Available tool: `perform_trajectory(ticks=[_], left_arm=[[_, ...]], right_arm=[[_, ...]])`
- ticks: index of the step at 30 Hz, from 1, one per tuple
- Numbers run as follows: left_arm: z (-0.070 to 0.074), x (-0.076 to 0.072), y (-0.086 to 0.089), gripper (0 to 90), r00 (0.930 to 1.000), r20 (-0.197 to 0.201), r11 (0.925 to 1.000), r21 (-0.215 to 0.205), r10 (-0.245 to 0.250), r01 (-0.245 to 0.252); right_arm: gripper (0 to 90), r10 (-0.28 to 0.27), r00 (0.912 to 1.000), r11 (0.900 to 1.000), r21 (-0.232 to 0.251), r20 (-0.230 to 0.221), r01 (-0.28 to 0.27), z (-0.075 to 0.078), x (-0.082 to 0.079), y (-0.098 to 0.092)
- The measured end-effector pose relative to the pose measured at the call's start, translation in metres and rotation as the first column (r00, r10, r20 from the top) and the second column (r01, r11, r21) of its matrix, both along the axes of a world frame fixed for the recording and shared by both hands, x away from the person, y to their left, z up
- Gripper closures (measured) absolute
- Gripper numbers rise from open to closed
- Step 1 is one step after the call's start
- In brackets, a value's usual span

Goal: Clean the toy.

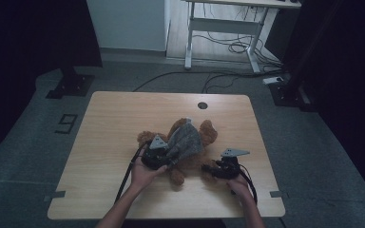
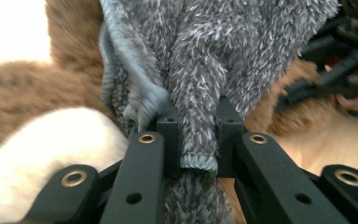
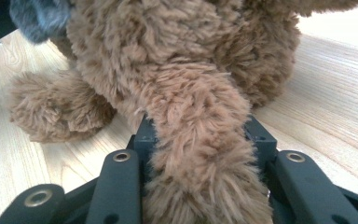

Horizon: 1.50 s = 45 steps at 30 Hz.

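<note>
A brown teddy bear (image 1: pixel 202 133) lies in the middle of the wooden table (image 1: pixel 119 118), partly covered by a grey fuzzy garment (image 1: pixel 186 141). My left gripper (image 1: pixel 164 159) is shut on a bunched fold of that garment (image 2: pixel 196 130), its ribbed hem showing between the jaws. A pale bear paw (image 2: pixel 51 149) sits at the left of that view. My right gripper (image 1: pixel 209 170) is shut on one of the bear's furry limbs (image 3: pixel 200 149), which fills the gap between its jaws. The bear's body (image 3: pixel 177 42) and another limb (image 3: pixel 56 109) rest on the wood beyond.
A round cable hole (image 1: pixel 202 105) sits near the table's far edge. Beyond the table stand a white desk frame (image 1: pixel 223 28) with loose cables (image 1: pixel 237 47) on the floor and dark stands at both sides. Bare wood surrounds the bear on the left and front.
</note>
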<state>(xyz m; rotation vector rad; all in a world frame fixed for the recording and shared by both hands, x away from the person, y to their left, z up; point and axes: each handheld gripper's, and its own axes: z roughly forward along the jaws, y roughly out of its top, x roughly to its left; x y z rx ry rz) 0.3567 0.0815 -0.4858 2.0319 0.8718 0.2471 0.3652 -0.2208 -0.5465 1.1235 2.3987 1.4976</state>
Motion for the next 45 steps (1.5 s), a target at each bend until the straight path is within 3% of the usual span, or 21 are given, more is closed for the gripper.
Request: perform_trajectory(ticks=[8,11,13,17,22,25,27,29,34,36,37,39,41,45], left_arm=[[-0.029,-0.015,-0.004,76.7,0.9972,-0.061,0.9969,0.062,-0.044,0.048],[-0.031,-0.016,0.002,76.6,0.9965,-0.072,0.9979,0.045,-0.043,0.047],[-0.026,-0.017,0.005,76.5,0.9974,-0.061,0.9980,0.049,-0.038,0.041],[-0.002,-0.017,0.015,76.3,0.9999,0.010,1.0000,0.002,-0.009,0.009],[0.033,-0.002,0.025,76.1,0.9957,0.077,0.9986,-0.023,0.050,-0.048],[0.044,0.012,0.030,76.1,0.9937,0.065,0.9958,-0.003,0.092,-0.092],[0.045,0.020,0.036,76.2,0.9937,0.039,0.9945,-0.002,0.105,-0.105],[0.045,0.022,0.040,76.3,0.9919,0.039,0.9927,0.000,0.121,-0.121],[0.046,0.023,0.055,76.4,0.9795,0.076,0.9819,0.018,0.187,-0.189],[0.042,0.027,0.064,76.5,0.9685,0.086,0.9696,0.053,0.234,-0.239],[0.037,0.030,0.069,76.5,0.9667,0.068,0.9671,0.047,0.247,-0.250],[0.028,0.034,0.080,76.6,0.9666,0.014,0.9667,-0.006,0.256,-0.256],[0.021,0.035,0.087,76.5,0.9639,-0.003,0.9636,-0.027,0.266,-0.266],[0.016,0.037,0.096,76.4,0.9524,-0.009,0.9523,-0.014,0.305,-0.305]], right_arm=[[59.3,-0.010,0.9999,1.000,-0.001,0.001,0.010,0.000,0.000,-0.001],[59.3,-0.008,1.0000,1.000,0.002,0.000,0.008,0.000,0.001,-0.001],[59.3,-0.007,1.0000,1.000,0.004,0.001,0.007,0.000,0.001,-0.001],[59.3,-0.011,0.9999,1.000,0.018,-0.003,0.011,-0.001,0.001,-0.003],[59.2,-0.010,1.0000,1.000,0.020,-0.001,0.010,-0.001,0.001,-0.003],[59.2,-0.010,0.9999,1.000,0.022,-0.004,0.010,-0.001,0.001,-0.003],[59.2,-0.009,1.0000,1.000,0.024,-0.003,0.009,-0.001,0.001,-0.003],[59.2,-0.006,1.0000,1.000,0.026,-0.001,0.007,-0.001,0.001,-0.003],[59.1,-0.005,1.0000,1.000,0.026,-0.002,0.005,-0.001,0.001,-0.003],[59.1,-0.004,1.0000,1.000,0.025,-0.001,0.004,-0.001,0.001,-0.003],[59.1,-0.005,1.0000,1.000,0.024,-0.001,0.005,-0.002,0.001,-0.003],[59.1,-0.004,1.0000,1.000,0.025,-0.001,0.004,-0.002,0.001,-0.003],[59.1,-0.003,1.0000,1.000,0.025,0.000,0.003,-0.002,0.001,-0.002],[59.1,-0.004,1.0000,1.000,0.026,-0.001,0.004,-0.002,0.001,-0.002]])
